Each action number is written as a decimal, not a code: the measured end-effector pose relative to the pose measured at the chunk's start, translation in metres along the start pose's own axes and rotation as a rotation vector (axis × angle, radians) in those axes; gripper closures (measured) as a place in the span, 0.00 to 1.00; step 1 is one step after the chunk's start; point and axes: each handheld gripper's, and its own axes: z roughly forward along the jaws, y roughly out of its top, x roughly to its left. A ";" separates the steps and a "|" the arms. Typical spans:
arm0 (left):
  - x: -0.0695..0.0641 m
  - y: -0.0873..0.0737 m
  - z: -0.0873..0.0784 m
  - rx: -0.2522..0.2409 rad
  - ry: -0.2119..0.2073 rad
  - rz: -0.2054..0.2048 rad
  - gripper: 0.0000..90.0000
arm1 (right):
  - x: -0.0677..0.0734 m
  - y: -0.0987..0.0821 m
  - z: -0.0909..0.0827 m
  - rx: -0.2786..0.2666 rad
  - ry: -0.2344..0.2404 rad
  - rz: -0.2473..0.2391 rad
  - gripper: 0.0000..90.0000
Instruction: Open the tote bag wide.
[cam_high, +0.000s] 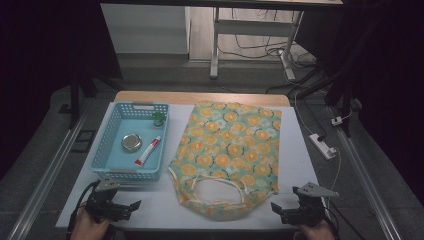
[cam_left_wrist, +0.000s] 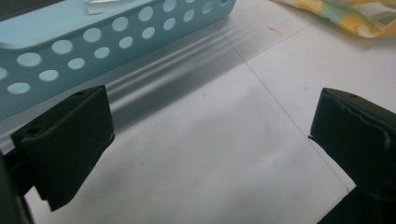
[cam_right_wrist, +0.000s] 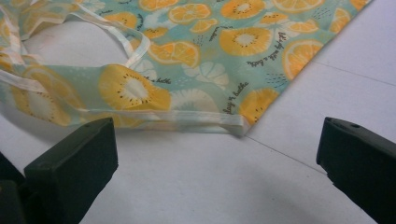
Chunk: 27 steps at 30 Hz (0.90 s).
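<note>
Fruit-print bag (cam_high: 227, 150) lies flat on the table (cam_high: 300, 165), just right of the blue basket (cam_high: 112, 150). Both grippers, left (cam_high: 131, 205) and right (cam_high: 276, 208), rest near the bag's handle end, fingers spread and empty. Likely step: approach; next, grasping the bag's mouth.

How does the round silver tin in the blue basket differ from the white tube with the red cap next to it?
The round silver metal tin is a low shiny disc; the white tube with the red cap is long, slim and matte, lying at a slant. Both lie in the light blue perforated plastic basket.
</note>
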 end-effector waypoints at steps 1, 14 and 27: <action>0.000 0.000 -0.001 -0.002 -0.001 -0.004 0.00 | 0.000 0.000 0.000 -0.001 0.003 0.001 0.00; 0.001 -0.002 -0.001 0.002 -0.019 -0.020 0.00 | 0.000 0.001 0.001 -0.001 0.020 -0.006 0.00; 0.002 -0.004 -0.005 -0.035 -0.012 -0.046 0.00 | 0.000 0.004 0.004 0.000 0.023 -0.012 0.00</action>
